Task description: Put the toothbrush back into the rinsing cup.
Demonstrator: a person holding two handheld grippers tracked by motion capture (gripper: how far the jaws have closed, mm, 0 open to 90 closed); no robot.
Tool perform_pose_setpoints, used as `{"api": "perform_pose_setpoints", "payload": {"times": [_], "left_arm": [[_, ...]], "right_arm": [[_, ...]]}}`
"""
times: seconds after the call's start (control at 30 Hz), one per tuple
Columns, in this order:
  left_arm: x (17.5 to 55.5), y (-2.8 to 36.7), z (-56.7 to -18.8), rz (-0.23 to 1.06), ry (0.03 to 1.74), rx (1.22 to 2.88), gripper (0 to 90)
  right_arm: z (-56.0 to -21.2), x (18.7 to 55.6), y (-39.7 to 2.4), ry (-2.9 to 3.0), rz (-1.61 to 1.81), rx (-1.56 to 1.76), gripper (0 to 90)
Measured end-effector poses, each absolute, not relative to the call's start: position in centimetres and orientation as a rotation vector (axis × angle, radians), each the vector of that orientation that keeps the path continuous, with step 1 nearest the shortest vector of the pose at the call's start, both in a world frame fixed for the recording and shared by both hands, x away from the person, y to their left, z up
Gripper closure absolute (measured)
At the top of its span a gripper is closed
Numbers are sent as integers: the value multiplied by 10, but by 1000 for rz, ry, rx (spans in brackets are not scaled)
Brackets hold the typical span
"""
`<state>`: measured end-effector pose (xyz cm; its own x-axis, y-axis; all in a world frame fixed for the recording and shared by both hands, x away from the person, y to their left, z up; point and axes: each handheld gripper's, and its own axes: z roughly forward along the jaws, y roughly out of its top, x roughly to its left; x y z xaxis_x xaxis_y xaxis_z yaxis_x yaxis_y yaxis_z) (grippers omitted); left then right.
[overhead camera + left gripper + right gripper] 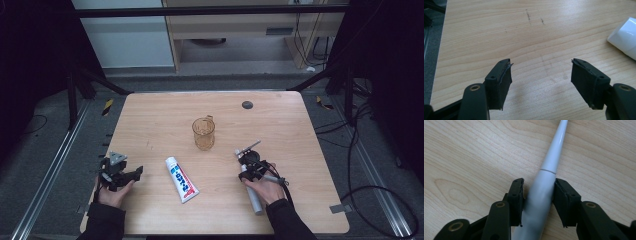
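The toothpaste tube (pixel 182 179) bears lettering too small to read.

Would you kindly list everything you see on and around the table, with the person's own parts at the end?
electric toothbrush: one, white and grey, lying on the table near its right front, between the right gripper's jaws
toothpaste tube: one, white with red and blue print, lying flat at centre front
cup: one, clear amber with a handle, upright mid-table
round disc: one, dark, far right part of the tabletop
table: one, light wood
left gripper: one, black, open over bare wood at the left front
right gripper: one, black, jaws flanking the toothbrush handle; contact unclear
hands: two, dark sleeves, at the near edge
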<state>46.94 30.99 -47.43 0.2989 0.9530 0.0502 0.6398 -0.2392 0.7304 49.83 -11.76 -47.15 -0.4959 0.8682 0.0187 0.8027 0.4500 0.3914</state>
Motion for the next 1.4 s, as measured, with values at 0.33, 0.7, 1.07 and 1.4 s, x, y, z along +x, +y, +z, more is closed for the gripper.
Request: {"api": "perform_pose_setpoints", "payload": {"times": [0.33, 0.7, 1.07, 1.4], "left_arm": [[470, 310, -474, 671, 1414, 1971, 321], [470, 310, -475, 666, 1416, 1969, 323], [470, 310, -475, 666, 1416, 1967, 324], [470, 310, -474, 666, 1416, 1966, 324]], "right_arm": [[-472, 499, -116, 2518, 514, 1467, 666], [-471, 499, -118, 2523, 524, 1482, 676], [-453, 495, -125, 2501, 599, 1484, 678], [-427, 487, -136, 2400, 747, 1446, 680]]}}
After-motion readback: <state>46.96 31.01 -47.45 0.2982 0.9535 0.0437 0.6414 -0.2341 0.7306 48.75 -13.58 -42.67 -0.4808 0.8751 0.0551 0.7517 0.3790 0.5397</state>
